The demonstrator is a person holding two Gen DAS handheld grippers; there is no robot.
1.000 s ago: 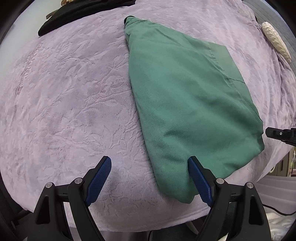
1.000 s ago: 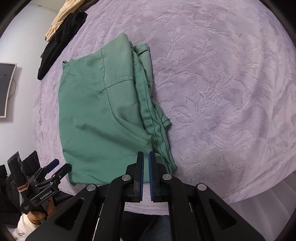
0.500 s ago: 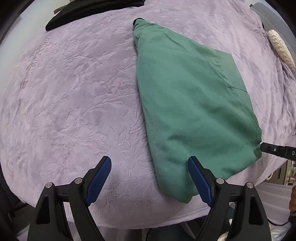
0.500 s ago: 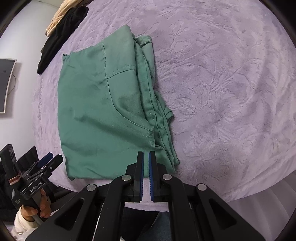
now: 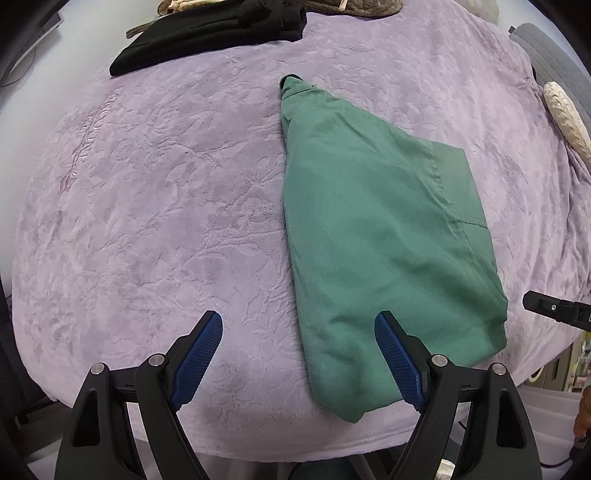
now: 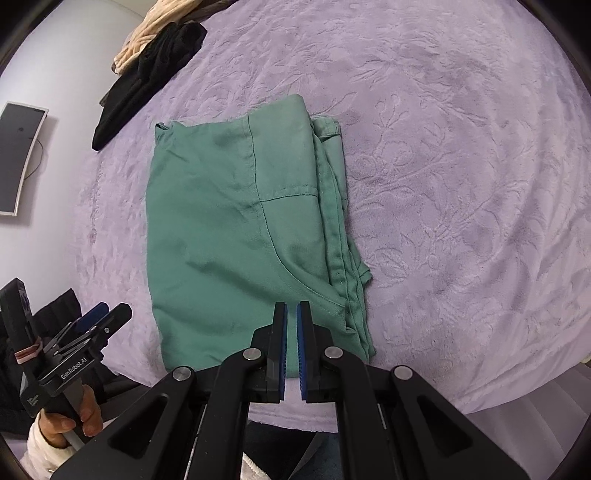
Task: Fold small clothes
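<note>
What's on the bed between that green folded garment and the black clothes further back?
Nothing: only bare lilac bedspread lies between the green garment and the black clothes, clearest in the left wrist view.

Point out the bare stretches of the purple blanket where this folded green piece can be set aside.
Two bare stretches of the purple blanket: the wide one left of the green garment in the left wrist view, and the one beyond its layered edge in the right wrist view. Crowded: the far edge, with the black clothes.
</note>
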